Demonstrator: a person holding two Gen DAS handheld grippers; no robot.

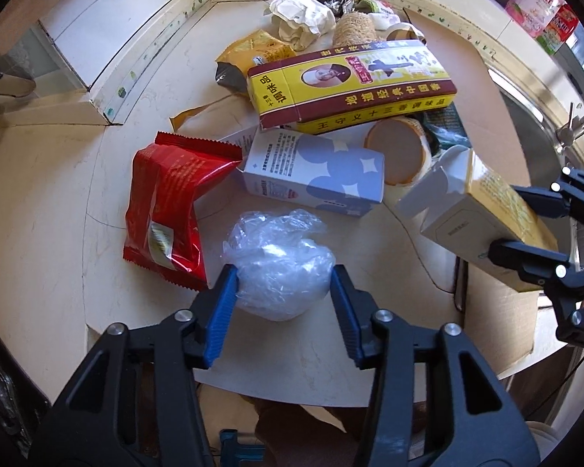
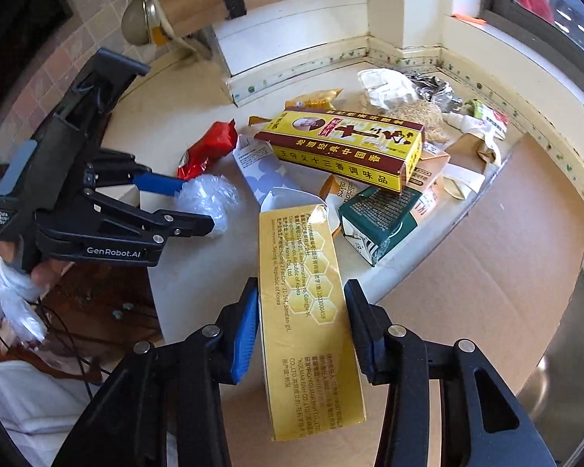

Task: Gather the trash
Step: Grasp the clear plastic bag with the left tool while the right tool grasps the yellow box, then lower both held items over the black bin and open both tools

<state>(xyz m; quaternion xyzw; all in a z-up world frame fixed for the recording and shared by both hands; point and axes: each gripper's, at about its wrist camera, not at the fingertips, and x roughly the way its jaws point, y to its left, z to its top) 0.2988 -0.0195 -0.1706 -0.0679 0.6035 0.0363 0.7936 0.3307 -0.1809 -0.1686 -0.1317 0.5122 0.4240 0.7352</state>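
Observation:
A crumpled wad of clear plastic lies on the pale countertop. My left gripper straddles it, and both blue pads touch its sides. From the right wrist view the left gripper shows the same wad between its fingertips. A long gold box with printed text lies tilted over the counter edge, and my right gripper is shut on its two long sides. The left wrist view has the right gripper at the far right, clamped on that box.
More litter lies beyond: a red foil pouch, a white-and-blue carton, a yellow-and-maroon seasoning box, a tape roll, crumpled paper and a green box. A cardboard sheet covers the right, by a steel sink.

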